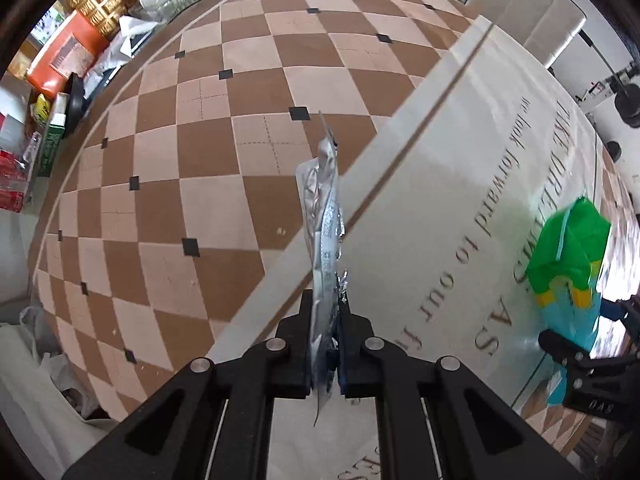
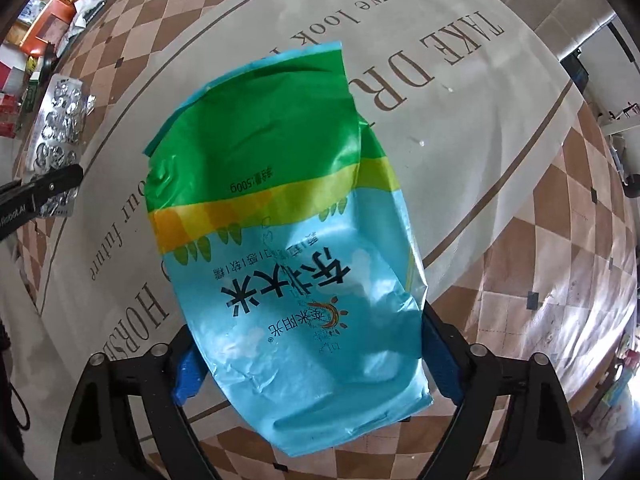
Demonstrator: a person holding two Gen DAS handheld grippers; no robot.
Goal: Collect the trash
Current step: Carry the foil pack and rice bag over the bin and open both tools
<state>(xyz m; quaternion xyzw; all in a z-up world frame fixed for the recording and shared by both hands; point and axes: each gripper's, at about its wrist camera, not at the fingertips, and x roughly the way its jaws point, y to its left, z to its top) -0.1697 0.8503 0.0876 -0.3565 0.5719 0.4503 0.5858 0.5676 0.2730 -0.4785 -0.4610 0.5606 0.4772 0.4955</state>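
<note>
- Left wrist view: the left gripper pointed down over a checkered tablecloth, its jaws shut tight on a silver blister pack that stood edge-on between the pads and rose clear of the cloth.
- Left wrist view, right edge: the green and blue bag showed near the right gripper; this part was blurred, so whether the bag touched the pale printed panel of the cloth there could not be told.
- Left wrist view, far left: boxes and wrappers lay heaped beyond the table's edge, and a white plastic bag sat low at the left, possibly a place for trash.
- Right wrist view: the right gripper also pointed down, its jaws set wide with the bag between them. The blue pads lay against the bag's two sides, so the hold was judged a loose one across its width.
- Right wrist view, left edge: the blister pack appeared flat-on, with the left gripper's finger across its lower part.
- Progress, as judged: two pieces of trash were in hand, one per gripper; neither had been dropped anywhere, and carrying both to a bin or bag remained.
</note>
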